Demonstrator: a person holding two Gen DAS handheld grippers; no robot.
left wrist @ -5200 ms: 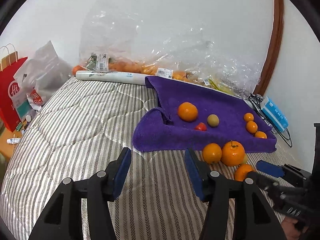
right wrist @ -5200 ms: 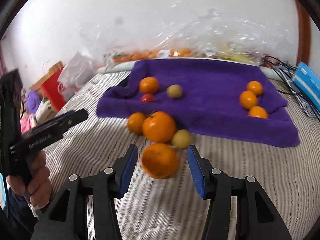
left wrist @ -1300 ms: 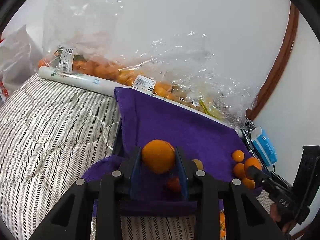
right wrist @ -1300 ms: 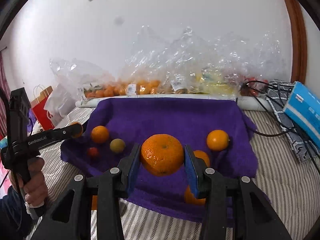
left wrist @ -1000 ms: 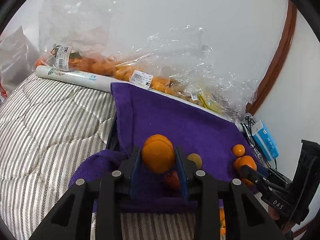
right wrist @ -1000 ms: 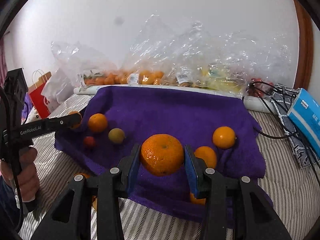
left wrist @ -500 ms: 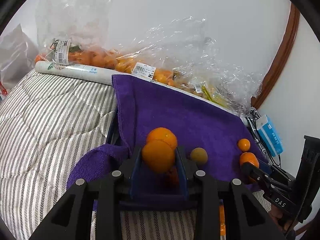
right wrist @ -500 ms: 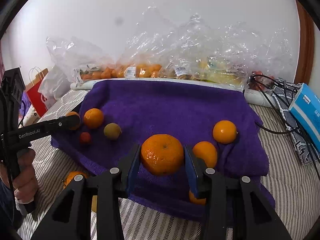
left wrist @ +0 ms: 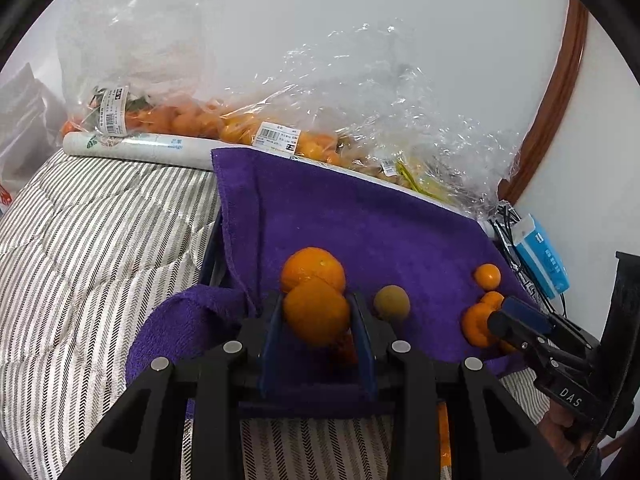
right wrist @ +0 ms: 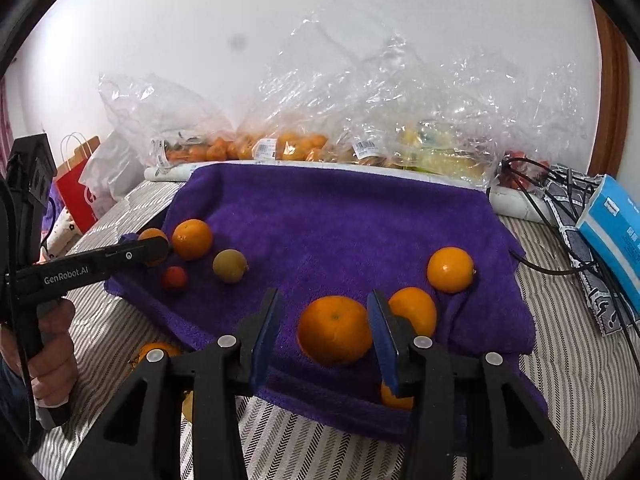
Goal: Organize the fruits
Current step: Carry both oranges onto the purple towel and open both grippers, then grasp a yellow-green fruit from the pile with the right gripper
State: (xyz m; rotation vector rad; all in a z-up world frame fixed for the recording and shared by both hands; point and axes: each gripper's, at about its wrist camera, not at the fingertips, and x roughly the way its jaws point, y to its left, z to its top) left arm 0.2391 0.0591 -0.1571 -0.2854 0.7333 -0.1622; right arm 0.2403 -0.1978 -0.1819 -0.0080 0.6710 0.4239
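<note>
Nearest, at the towel's (right wrist: 340, 216) front edge on the bed: right claw (right wrist: 324, 334) just opening, big orange (right wrist: 335, 336) loose between the jaws, against the right pad, clear of the left. Beyond it to the right, two smaller oranges (right wrist: 450, 269), the likely group. Further left, near the towel's left edge: left claw (left wrist: 316, 332) clenched on a mandarin (left wrist: 316, 311), another orange (left wrist: 312, 266) just behind.

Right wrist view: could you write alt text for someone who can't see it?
The right gripper has just been opening around a large orange, which touches only its right pad, on a purple towel. At left, the left gripper holds a smaller orange; bagged fruit lines the wall.
</note>
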